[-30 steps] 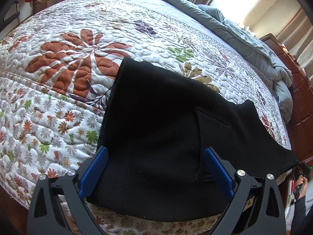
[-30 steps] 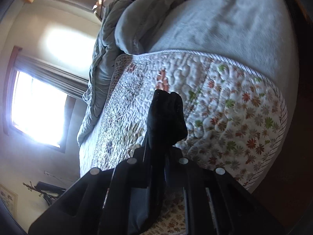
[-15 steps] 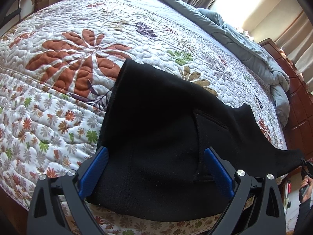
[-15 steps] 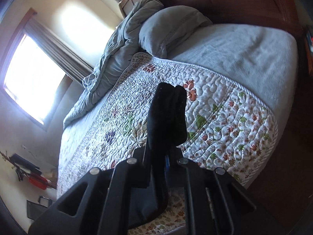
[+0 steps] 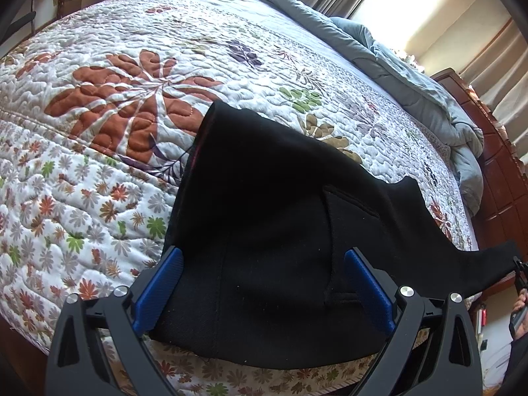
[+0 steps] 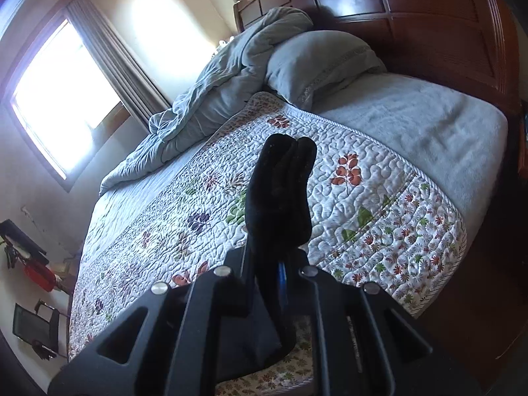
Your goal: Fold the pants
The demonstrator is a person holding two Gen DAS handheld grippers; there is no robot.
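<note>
Two tongs, left spread wide over black pants, right pinching them.

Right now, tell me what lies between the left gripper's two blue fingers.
Black pants spread on the quilt, filling the open left gripper, per the left wrist view.

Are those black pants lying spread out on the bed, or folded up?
Neither fully: the black pants lie partly on the quilt, one end bunched in the shut right hand-held gripper.
</note>
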